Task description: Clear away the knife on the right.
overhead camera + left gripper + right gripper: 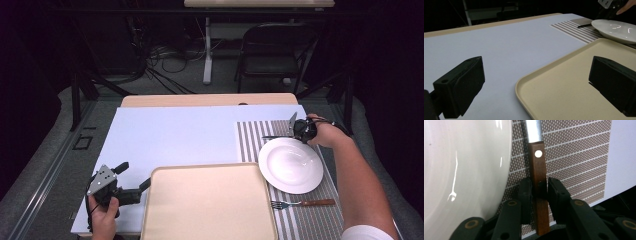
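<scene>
A knife (537, 162) with a brown wooden handle and a steel blade lies flat on the striped placemat (579, 157), just beyond the white plate (461, 170). My right gripper (539, 187) has its pads against both sides of the handle. From above, the right gripper (300, 131) sits at the plate's (291, 165) far rim, with the knife blade (275, 136) pointing left. My left gripper (133, 175) hovers open at the left edge of the beige tray (210, 200). In the left gripper view the left gripper (536, 73) holds nothing, and the tray's corner (524, 82) lies below it.
A fork (302, 203) with a brown handle lies on the placemat (250, 140) in front of the plate. A pale blue table surface (175, 135) stretches behind the tray. Beyond the table stand a folding chair (275, 50) and floor cables.
</scene>
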The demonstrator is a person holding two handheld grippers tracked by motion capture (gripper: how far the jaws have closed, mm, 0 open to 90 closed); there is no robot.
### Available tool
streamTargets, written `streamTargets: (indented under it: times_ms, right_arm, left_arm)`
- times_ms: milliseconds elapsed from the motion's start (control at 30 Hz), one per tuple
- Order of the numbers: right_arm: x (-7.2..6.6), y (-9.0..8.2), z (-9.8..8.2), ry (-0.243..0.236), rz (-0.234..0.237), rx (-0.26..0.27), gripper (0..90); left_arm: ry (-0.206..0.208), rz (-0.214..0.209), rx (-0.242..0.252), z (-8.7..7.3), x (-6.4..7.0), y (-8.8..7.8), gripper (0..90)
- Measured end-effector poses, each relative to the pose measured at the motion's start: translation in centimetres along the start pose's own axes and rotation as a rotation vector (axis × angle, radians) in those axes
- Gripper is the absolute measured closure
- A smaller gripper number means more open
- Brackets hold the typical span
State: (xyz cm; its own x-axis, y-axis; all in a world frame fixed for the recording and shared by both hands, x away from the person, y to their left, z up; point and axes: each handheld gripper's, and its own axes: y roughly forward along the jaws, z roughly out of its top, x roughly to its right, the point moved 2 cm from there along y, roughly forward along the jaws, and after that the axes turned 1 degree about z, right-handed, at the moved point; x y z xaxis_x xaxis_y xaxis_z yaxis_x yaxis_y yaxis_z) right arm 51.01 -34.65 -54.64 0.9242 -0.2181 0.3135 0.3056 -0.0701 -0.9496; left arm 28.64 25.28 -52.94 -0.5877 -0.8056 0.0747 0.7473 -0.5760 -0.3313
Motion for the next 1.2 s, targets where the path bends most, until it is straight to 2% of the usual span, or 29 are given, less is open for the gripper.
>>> streamTargets:
  times_ms: [267,433,500,633,667,733,833,933,967,1033,1067,1200]
  right_arm:
    - [-0.14,0.03,0.1,0.012,-0.002,-0.006,75.5]
    - [-0.11,-0.08,0.18,0.037,-0.009,-0.024,75.6]
    - [-0.09,-0.11,0.2,0.044,0.003,-0.033,75.6]
    - [-0.14,0.03,0.25,0.069,-0.004,-0.02,75.5]
    - [-0.03,-0.08,0.29,0.058,-0.003,-0.037,75.6]
    - [-0.07,-0.02,0.29,0.069,0.008,-0.029,75.6]
    - [-0.07,0.02,0.26,0.069,-0.001,-0.02,75.6]
    - [-0.03,-0.01,0.29,0.075,0.009,-0.028,75.6]
    - [-0.02,-0.1,0.3,0.072,-0.006,-0.038,75.7]
    - [-0.02,-0.09,0.28,0.077,-0.005,-0.036,75.7]
    - [0.0,-0.04,0.26,0.079,0.014,-0.029,75.9]
    - [0.03,-0.08,0.21,0.076,0.013,-0.026,76.4]
  left_arm:
    - [-0.001,0.0,0.0,0.0,-0.01,0.01,0.4]
    - [-0.001,0.0,-0.002,-0.02,-0.02,0.03,0.4]
    - [-0.001,-0.001,-0.002,-0.02,-0.02,0.03,0.4]
    - [-0.002,-0.001,-0.001,-0.02,-0.03,0.03,0.4]
    - [-0.002,-0.001,-0.001,-0.02,-0.02,0.02,0.4]
    - [-0.003,-0.001,-0.001,-0.02,-0.03,0.02,0.4]
    - [-0.005,-0.002,0.0,-0.03,-0.04,0.02,0.4]
    - [-0.007,-0.002,0.0,-0.03,-0.05,0.04,0.4]
    - [-0.006,-0.002,0.0,-0.03,-0.04,0.04,0.4]
    - [-0.003,-0.003,-0.001,-0.03,-0.04,0.03,0.4]
    - [-0.004,-0.002,-0.001,-0.03,-0.04,0.04,0.4]
    - [-0.007,-0.002,0.0,-0.04,-0.08,0.05,0.4]
